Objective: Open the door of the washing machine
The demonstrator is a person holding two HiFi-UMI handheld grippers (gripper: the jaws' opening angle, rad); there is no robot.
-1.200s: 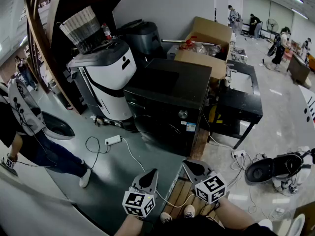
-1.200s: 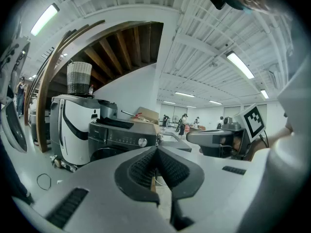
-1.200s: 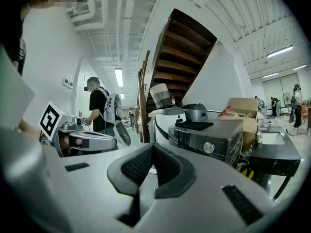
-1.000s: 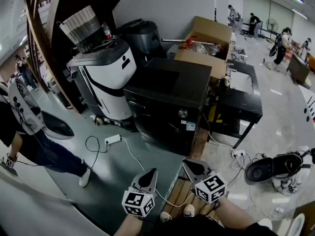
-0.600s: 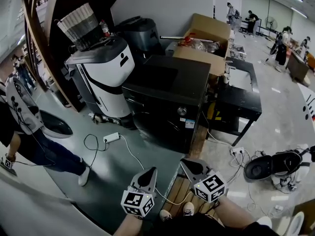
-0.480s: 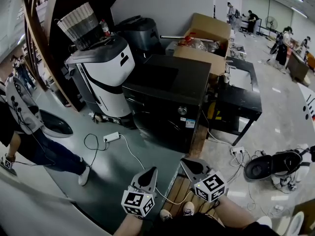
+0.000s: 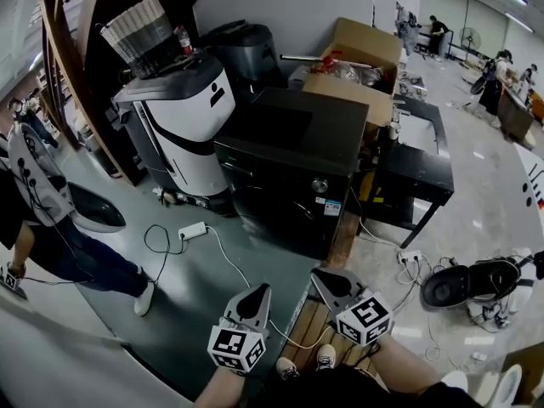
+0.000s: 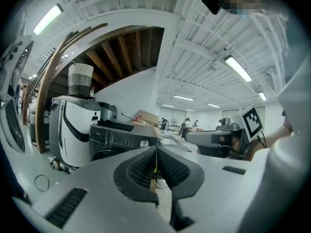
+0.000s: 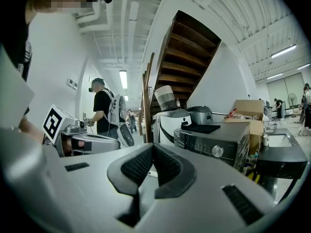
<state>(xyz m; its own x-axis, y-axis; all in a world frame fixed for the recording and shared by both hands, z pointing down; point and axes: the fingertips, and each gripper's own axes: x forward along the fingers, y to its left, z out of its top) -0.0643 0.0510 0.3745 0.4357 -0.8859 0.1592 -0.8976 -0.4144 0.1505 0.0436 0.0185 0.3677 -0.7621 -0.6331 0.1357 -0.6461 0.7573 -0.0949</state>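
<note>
A black front-loading washing machine [image 7: 293, 164] stands on the floor ahead, its door closed and a silver knob [image 7: 320, 185] on its panel. It also shows in the left gripper view [image 8: 121, 142] and in the right gripper view [image 9: 214, 142]. My left gripper [image 7: 259, 294] and right gripper [image 7: 321, 279] are held low at the bottom of the head view, well short of the machine. Both are shut with nothing between the pads [image 8: 156, 152] [image 9: 152, 148].
A white and black machine [image 7: 178, 117] with a woven basket [image 7: 140, 36] on top stands left of the washer. Cardboard boxes [image 7: 357, 66] sit behind it, a black table [image 7: 421, 172] to its right. Cables and a power strip [image 7: 193, 229] lie on the floor. A person [image 7: 42, 219] stands at left.
The head view has shifted slightly, so the washing machine sits a little lower and closer. Both grippers stay shut in about the same place.
</note>
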